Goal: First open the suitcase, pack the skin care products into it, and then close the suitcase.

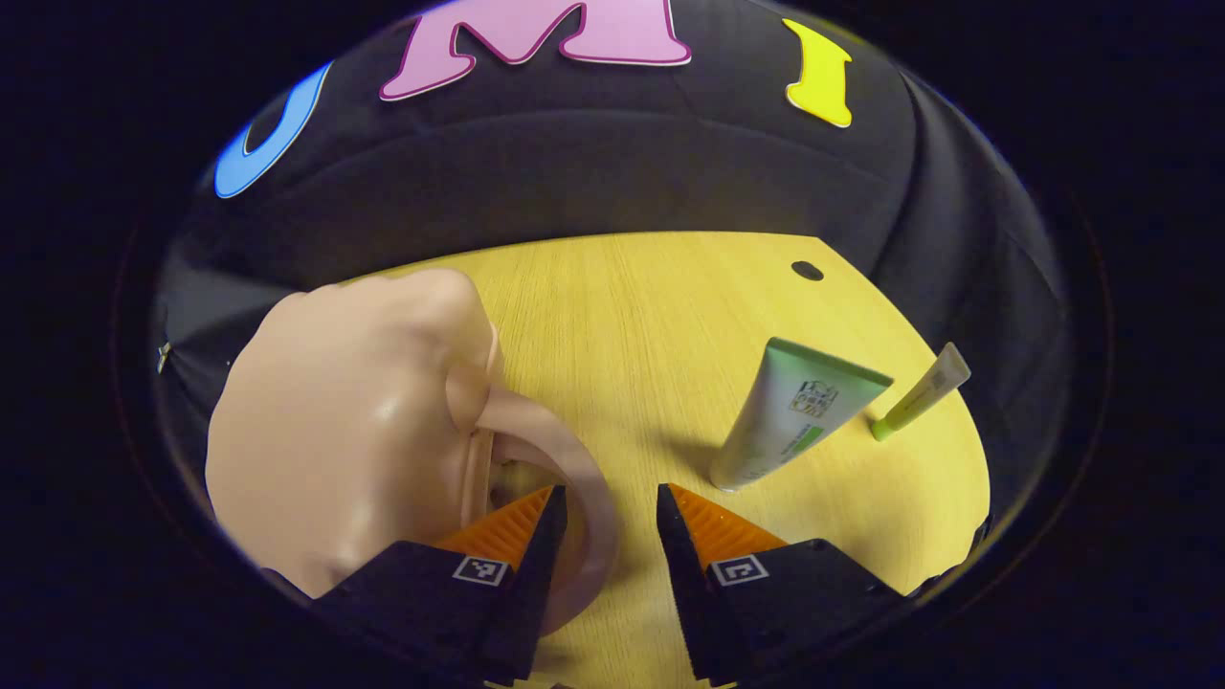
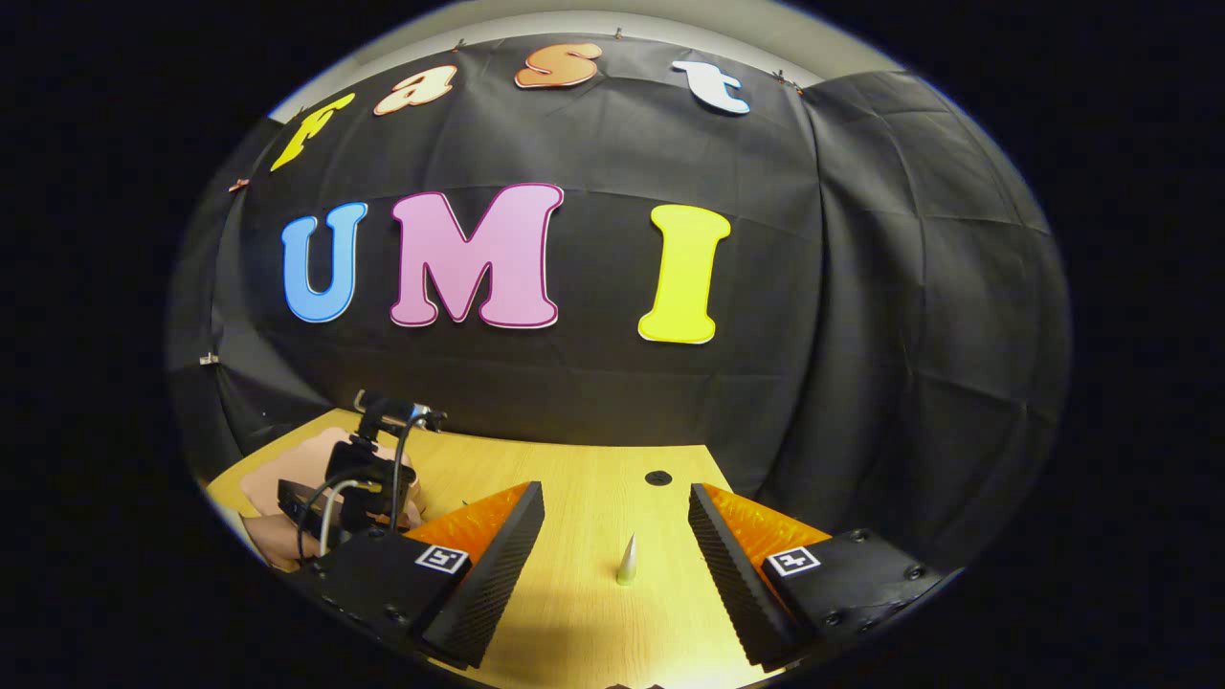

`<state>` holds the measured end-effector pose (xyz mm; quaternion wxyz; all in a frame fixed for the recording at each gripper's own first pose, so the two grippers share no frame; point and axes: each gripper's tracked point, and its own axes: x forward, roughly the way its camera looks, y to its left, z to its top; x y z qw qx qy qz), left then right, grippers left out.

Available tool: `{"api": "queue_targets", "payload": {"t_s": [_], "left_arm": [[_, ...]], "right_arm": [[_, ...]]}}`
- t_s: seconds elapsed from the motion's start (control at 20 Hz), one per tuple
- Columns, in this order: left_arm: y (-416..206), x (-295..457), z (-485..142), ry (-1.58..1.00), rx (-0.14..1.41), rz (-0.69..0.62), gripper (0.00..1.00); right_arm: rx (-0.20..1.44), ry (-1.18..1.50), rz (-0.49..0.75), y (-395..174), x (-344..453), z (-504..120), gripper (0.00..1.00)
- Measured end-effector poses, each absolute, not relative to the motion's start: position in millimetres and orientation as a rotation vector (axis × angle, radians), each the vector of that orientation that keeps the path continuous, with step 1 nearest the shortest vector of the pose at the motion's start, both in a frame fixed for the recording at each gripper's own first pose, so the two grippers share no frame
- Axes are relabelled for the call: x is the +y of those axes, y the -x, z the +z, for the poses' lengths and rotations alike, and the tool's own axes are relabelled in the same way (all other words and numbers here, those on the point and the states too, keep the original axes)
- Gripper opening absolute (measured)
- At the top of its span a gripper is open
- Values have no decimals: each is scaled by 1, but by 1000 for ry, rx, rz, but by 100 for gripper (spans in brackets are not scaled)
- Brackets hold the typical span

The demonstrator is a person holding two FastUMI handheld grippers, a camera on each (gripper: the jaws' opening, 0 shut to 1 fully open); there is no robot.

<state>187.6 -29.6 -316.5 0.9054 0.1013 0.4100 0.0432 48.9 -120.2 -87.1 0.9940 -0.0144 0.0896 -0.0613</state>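
Note:
A glossy pink suitcase lies on the left of the wooden table. Its curved handle passes between the fingers of my left gripper, which is open around it. A green-and-white tube stands on its cap to the right, and a thin yellow-green tube stands beyond it. In the right gripper view my right gripper is open above the table, with a pale tube seen edge-on, upright, ahead between its fingers. The left gripper shows there over the suitcase.
A small dark hole is in the tabletop near the far edge, also seen as the hole in the right gripper view. Black cloth walls close the booth behind and to the right of the table.

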Motion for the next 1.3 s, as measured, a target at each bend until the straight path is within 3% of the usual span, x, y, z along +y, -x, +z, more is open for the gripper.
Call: {"api": "queue_targets", "payload": {"t_s": [0.1,0.25,0.35,0.65,0.9,1.1,1.25,1.3], "left_arm": [[-186,-31,-322,-202,868,83,56],[-187,-38,-305,-136,836,22,20],[-185,-40,-283,-79,811,-17,16],[-181,-5,-138,-74,615,-17,13],[-164,121,-7,-118,453,118,12],[-145,269,35,-246,403,268,12],[-146,365,16,-270,435,334,16],[-146,392,3,-257,464,344,12]], "right_arm": [[203,17,-122,-51,-127,-96,96],[205,-5,-127,-55,-133,-96,96],[216,8,-118,-58,-131,-97,96],[207,5,-65,-66,-98,-87,96],[197,-4,-40,-72,-73,-72,96],[190,-11,-94,-67,-68,-67,96],[231,-45,-171,-62,-67,-81,96],[243,-29,-196,-60,-69,-86,96]]}}
